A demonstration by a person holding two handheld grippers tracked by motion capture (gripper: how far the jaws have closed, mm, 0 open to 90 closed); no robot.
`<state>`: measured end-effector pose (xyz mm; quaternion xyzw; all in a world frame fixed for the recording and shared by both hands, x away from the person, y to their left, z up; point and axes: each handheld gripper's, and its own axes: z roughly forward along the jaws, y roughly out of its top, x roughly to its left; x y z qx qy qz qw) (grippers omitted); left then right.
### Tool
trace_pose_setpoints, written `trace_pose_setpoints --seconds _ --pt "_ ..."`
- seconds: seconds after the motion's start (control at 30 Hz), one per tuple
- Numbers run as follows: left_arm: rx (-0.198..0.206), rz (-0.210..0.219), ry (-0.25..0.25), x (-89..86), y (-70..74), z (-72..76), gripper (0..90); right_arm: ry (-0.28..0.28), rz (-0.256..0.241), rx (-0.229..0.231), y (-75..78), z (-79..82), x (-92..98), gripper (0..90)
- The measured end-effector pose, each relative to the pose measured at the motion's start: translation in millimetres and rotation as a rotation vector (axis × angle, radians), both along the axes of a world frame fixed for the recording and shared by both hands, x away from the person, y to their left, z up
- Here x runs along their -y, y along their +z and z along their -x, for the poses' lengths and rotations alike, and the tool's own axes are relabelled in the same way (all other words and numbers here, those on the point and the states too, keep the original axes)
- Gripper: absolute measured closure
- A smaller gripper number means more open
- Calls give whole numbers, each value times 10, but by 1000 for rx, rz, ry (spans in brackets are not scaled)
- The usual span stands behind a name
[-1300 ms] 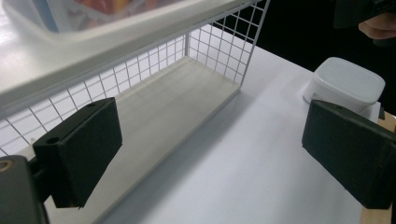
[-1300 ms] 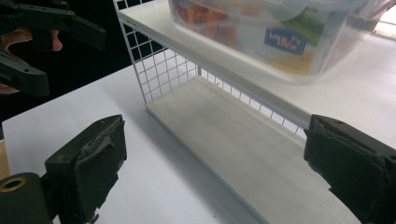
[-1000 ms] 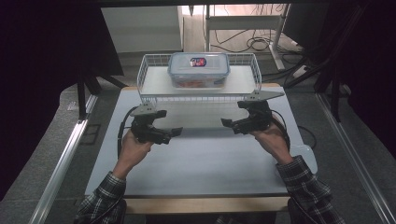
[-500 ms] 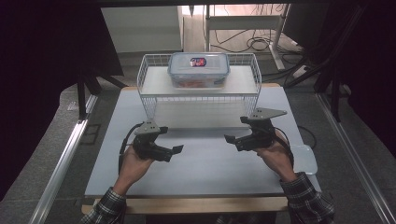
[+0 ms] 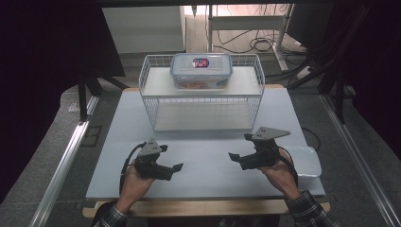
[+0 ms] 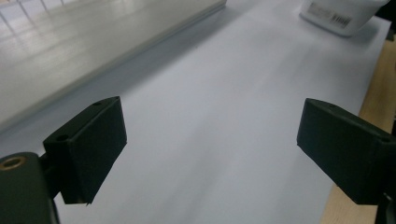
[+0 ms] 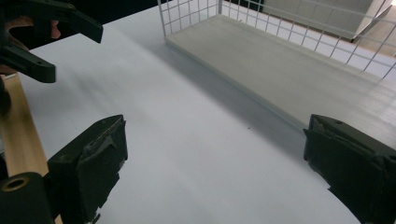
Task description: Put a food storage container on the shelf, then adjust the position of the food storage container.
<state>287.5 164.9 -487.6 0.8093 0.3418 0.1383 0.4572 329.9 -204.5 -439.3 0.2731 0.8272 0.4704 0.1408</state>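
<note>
Nearest you, the wooden front edge (image 5: 198, 206) of the table shows as a strip under the white tabletop (image 5: 208, 156), and your forearms cross it from below. Your left gripper (image 5: 176, 167) rests low over the white surface at the near left, jaws spread wide with nothing between them; in the left gripper view they frame bare white top, with the wooden edge just off the right jaw. Your right gripper (image 5: 233, 156) sits at the near right, pointing left toward the other one, its jaws also wide apart and empty, with bare tabletop between them in the right gripper view. The two grippers are well apart, and the white surface between them is open. Just right of your right hand (image 5: 279, 172), a white lidded tray (image 5: 306, 161) lies at the near right edge of the table, overhanging it slightly. Beyond the grippers, a band of clear tabletop runs the width of the table up to the wire rack (image 5: 202, 97), which stands across the far middle of the table, its lower shelf board sitting on the surface with open front. Bare table lies on both sides of the rack. On the rack's top shelf, toward the far side, sits a clear food container (image 5: 201, 71) with a lid and a dark label. Past the far table edge lie cables (image 5: 255, 45) on the floor.
</note>
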Motion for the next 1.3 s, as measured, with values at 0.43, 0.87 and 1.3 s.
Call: trace_pose_setpoints --seconds 0.43,0.87,1.3 --pt "36 -58 41 -51 -188 202 75 7 45 -12 -224 141 -21 64" --pt "11 -64 57 -91 -277 195 71 -15 113 -70 -425 125 18 59" --pt "9 -51 65 -118 -278 187 71 -151 125 -131 -249 111 297 337"
